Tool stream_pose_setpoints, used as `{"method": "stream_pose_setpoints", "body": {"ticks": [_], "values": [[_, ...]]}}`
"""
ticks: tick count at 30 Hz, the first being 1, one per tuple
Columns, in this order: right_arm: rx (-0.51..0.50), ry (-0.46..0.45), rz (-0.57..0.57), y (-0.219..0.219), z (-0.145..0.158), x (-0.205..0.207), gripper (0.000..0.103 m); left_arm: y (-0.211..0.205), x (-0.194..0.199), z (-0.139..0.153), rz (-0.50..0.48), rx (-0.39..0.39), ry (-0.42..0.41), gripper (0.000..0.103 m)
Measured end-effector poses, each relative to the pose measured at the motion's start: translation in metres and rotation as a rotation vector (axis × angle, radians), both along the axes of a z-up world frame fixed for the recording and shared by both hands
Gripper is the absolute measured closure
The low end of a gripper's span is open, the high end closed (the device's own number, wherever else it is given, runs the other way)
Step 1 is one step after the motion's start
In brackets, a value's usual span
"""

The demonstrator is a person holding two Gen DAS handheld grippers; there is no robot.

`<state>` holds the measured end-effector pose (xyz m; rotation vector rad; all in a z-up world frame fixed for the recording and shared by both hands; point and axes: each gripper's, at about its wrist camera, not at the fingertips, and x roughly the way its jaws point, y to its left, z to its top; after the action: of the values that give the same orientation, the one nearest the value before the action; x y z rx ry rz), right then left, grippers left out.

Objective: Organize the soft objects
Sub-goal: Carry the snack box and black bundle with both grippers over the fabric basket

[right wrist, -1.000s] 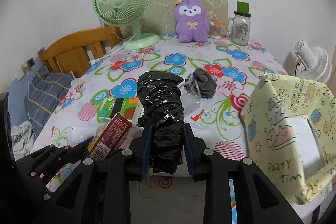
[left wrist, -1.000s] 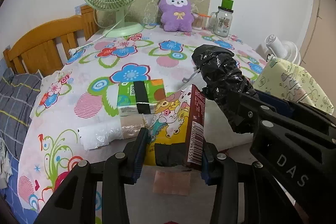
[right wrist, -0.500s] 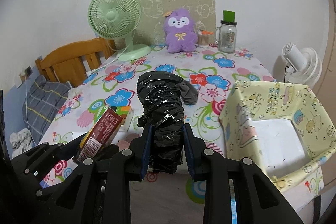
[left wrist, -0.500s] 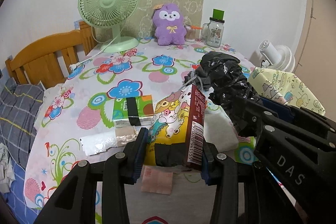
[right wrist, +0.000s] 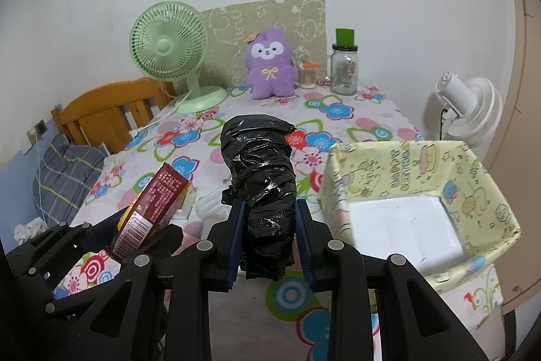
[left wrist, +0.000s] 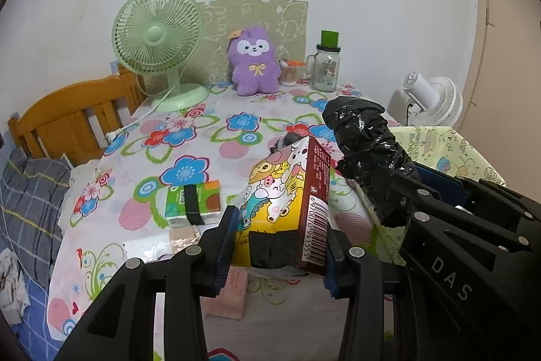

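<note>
Right wrist view: right tool (right wrist: 268, 235) clamps black bundle (right wrist: 260, 171) beside the open bin's rim (right wrist: 329, 178).

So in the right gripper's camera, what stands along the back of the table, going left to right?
Green fan → purple plush toy → small cup with orange lid → glass jar with green top.

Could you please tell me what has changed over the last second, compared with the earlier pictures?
Both tongs have lifted and drawn back from the flowered table: it looks farther off, and the pale yellow cartoon-print box has come into fuller view. The left tongs still clamp the cartoon-printed tissue pack; the right tongs still clamp the black plastic-wrapped bundle.
</note>
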<state>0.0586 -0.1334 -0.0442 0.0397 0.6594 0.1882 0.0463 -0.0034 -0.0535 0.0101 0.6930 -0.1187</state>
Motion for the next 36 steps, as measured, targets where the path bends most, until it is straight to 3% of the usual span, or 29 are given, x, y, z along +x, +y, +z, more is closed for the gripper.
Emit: {"method": "stream_pose_setpoints", "body": {"ticks": [21, 36], "values": [[0.016, -0.046, -0.066, -0.054, 0.032, 0.001, 0.071, -0.057, 0.007, 0.035, -0.081, 0.039, -0.058, 0.059], [0.004, -0.044, -0.140, -0.101, 0.036, 0.010, 0.071, -0.107, 0.022, 0.041, -0.162, 0.055, -0.060, 0.059]]}}
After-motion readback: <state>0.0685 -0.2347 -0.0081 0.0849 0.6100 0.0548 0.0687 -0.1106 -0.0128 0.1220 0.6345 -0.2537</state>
